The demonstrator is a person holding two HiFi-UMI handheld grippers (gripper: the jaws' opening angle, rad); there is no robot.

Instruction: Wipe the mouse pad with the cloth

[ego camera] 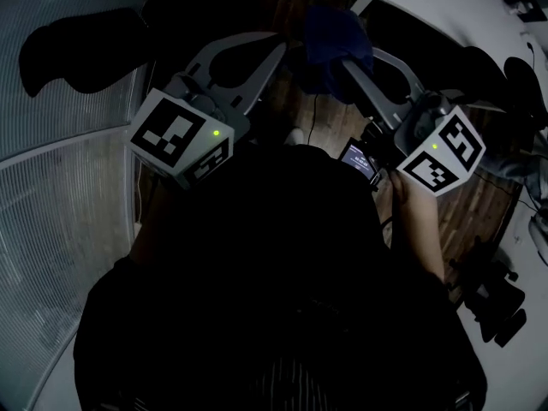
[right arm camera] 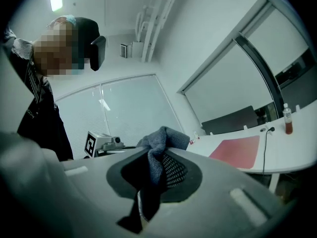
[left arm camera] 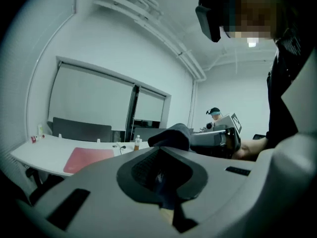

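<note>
White-walled room with a long table at its side; the right gripper (right arm camera: 153,175) is clamped on the grey-blue cloth (right arm camera: 162,142), which bunches above its jaws. Close beside it, the left gripper (left arm camera: 159,172) is closed, seemingly on nothing. Both hang well apart from the red mouse pad (right arm camera: 235,152) on the white table (right arm camera: 292,150), so I'd say wiping has not begun

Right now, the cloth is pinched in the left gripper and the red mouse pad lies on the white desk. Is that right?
Not quite. The cloth is pinched in the right gripper, not the left, and the right gripper view shows it bunched between those jaws. The red mouse pad does lie on the white desk.
</note>
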